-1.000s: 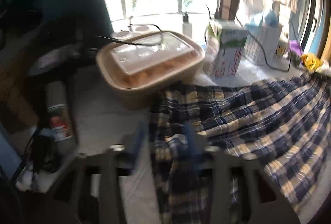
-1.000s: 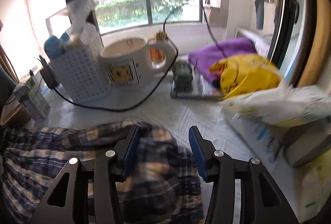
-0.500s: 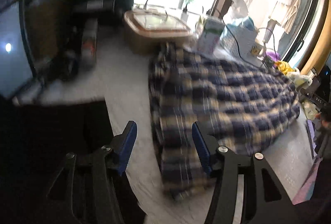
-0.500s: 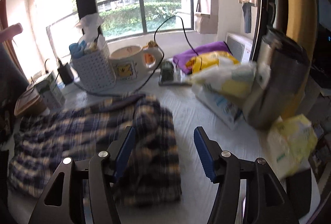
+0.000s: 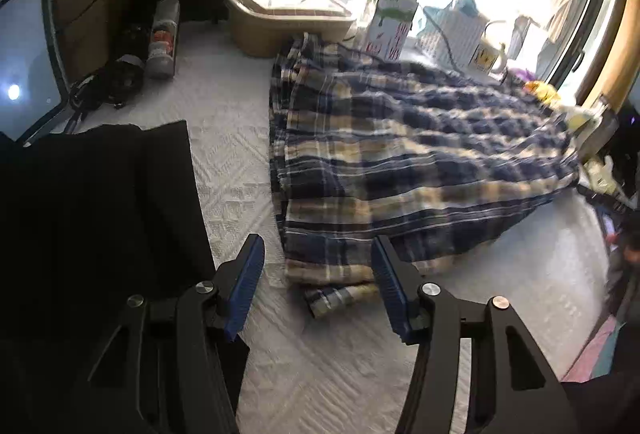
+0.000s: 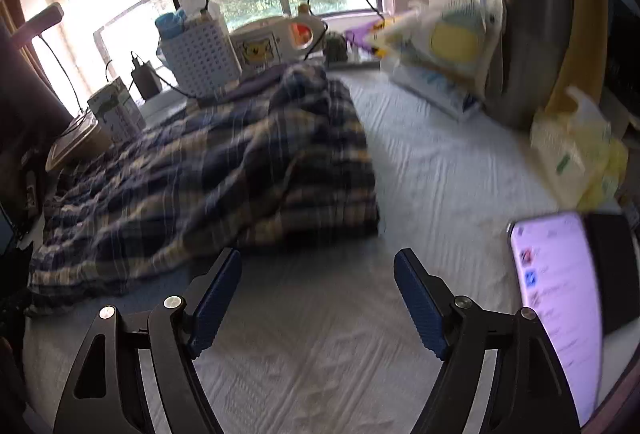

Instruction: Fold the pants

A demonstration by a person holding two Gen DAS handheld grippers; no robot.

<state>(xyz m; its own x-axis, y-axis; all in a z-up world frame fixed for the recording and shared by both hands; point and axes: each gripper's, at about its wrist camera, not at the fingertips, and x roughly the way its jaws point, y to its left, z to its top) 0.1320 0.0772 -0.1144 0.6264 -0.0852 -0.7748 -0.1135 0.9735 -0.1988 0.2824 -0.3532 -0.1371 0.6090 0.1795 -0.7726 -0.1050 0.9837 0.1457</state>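
Blue-and-cream plaid pants [image 5: 400, 161] lie folded over on the white textured cover [image 5: 232, 153]; the right wrist view shows the same pants [image 6: 224, 177] as a rumpled heap. My left gripper [image 5: 318, 284] hovers open above the pants' near corner, its blue pads apart from the cloth. My right gripper [image 6: 318, 298] stands open above bare cover just short of the pants' near edge, its jaws opening wider with nothing between them.
A black cloth [image 5: 92, 218] lies left of the pants. A tan lidded tub [image 5: 288, 17], a carton [image 5: 390, 23], a white basket [image 6: 200, 57] and cables crowd the far side. Bags [image 6: 576, 149], a steel flask [image 6: 532, 49] and a lit phone [image 6: 560, 310] sit at right.
Both grippers let go of the pants' far edge and drew back toward me. The pants now lie farther off, and the right jaws stand wider.
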